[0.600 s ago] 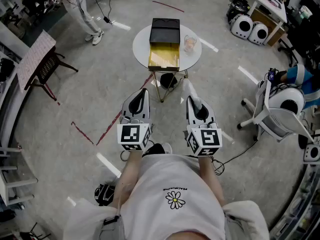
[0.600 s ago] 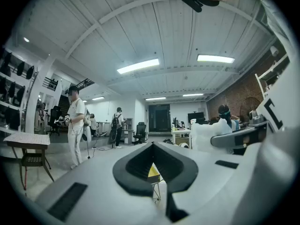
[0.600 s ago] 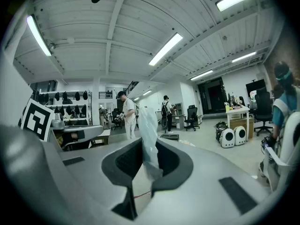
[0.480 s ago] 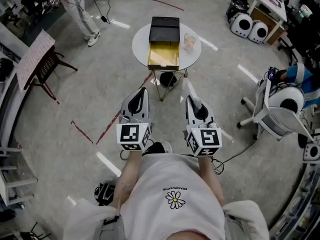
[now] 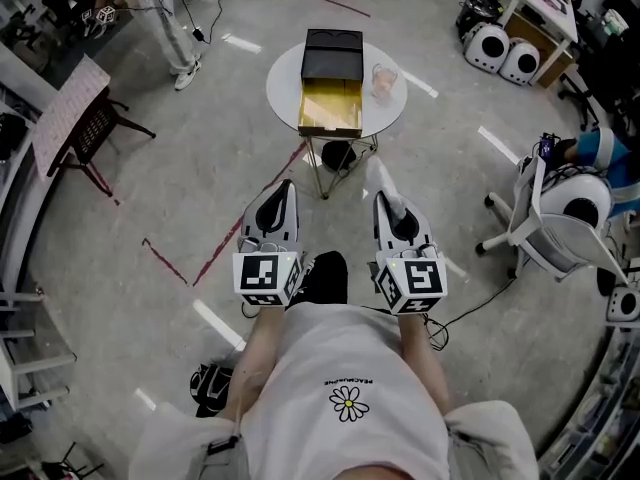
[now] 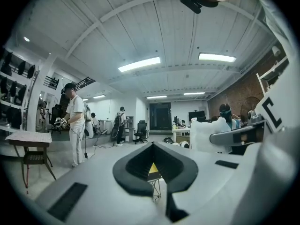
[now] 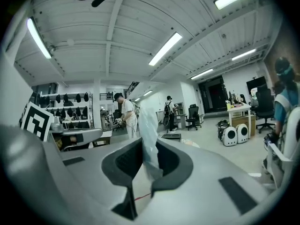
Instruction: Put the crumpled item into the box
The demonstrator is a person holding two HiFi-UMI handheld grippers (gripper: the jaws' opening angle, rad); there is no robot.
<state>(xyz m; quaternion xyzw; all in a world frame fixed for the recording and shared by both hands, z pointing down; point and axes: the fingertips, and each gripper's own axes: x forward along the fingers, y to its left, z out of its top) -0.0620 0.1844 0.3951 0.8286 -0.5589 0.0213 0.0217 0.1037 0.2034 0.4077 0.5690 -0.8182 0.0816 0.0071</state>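
A box (image 5: 330, 108) with a gold inside and a black lid folded back stands open on a round white table (image 5: 285, 83), some way ahead of me. A clear crumpled item (image 5: 383, 80) sits on the table, right of the box. My right gripper (image 5: 386, 196) is held at waist height, shut on a whitish, translucent crumpled strip (image 5: 377, 175) that sticks up from between the pads (image 7: 150, 125). My left gripper (image 5: 284, 190) hangs beside it, shut and holding nothing; a sliver of the yellow box (image 6: 153, 169) shows past its tip.
A white office chair (image 5: 555, 218) stands to the right and a small desk with a dark chair (image 5: 85, 128) to the left. A person in white (image 5: 160, 18) stands at the far left. Red tape lines and cables cross the floor, and two round white units (image 5: 500, 53) sit at the far right.
The table and box have slid slightly lower in the head view. A black shoe has come forward between the grippers. Both grippers keep their pose.
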